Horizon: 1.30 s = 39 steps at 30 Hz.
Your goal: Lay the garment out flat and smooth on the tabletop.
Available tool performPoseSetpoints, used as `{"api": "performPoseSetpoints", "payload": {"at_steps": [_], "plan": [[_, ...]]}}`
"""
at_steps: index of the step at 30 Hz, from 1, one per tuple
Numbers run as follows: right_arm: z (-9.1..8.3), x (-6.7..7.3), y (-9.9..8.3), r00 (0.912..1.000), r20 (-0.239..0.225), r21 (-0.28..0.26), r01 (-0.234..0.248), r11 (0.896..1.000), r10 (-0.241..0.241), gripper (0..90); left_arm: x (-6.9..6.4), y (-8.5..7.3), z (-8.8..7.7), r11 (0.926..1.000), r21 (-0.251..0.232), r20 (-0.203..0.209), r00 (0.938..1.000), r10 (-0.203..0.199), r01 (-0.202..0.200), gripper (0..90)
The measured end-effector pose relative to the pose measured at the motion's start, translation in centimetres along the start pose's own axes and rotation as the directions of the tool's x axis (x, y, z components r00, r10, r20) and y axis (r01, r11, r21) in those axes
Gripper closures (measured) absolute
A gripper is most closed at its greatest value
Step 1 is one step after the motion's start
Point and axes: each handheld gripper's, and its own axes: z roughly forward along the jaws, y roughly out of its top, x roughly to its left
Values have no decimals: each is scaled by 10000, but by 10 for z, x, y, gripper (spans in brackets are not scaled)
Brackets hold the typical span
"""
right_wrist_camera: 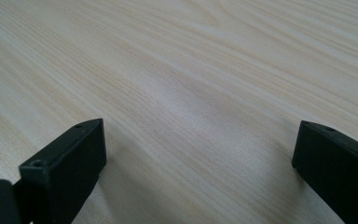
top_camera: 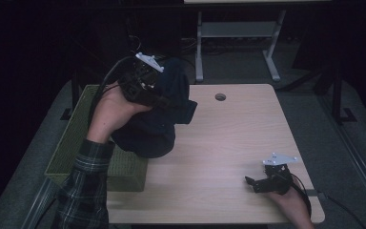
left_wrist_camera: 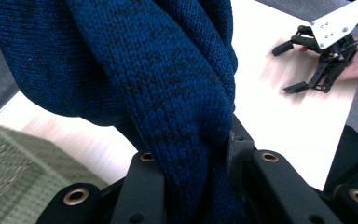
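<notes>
Dark-blue knitted garment (top_camera: pixel 164 119) is gripped by left gripper (top_camera: pixel 164 98), hung above table's (top_camera: pixel 228 143) left edge | green basket (top_camera: pixel 81 138) just left below | right gripper (top_camera: pixel 252 183) spread, empty, near-right.

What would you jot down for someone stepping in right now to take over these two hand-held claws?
Left gripper: shut on the dark blue knitted garment, held up in the air over the left part of the pale wooden table, beside the green woven basket.
Right gripper: open, nothing in it, resting low at the table's near right corner.
Done: garment gripped and lifted.
Left: set it down, probably in the basket or on the tabletop; which one I cannot tell.
</notes>
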Motion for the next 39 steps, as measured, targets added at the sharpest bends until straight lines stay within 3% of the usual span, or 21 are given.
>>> {"api": "performPoseSetpoints", "payload": {"at_steps": [15, 23, 32, 39], "plan": [[0, 0, 0, 10000, 17, -8, 36, 10000, -36, 25, -22, 34, 45, 9972, 386, 805, 9949, 601, -633, 739], [0, 0, 0, 10000, 16, -9, 36, 10000, -36, 25, -29, 37, 66, 9968, 380, 1086, 9920, 651, -696, 739], [0, 0, 0, 10000, 16, -12, 34, 10000, -34, 24, -37, 35, 94, 9989, 221, 1342, 9902, 380, -413, 739], [0, 0, 0, 10000, 15, -9, 32, 10000, -31, 25, -49, 40, 117, 9978, 256, 1603, 9855, 557, -605, 739]]}}
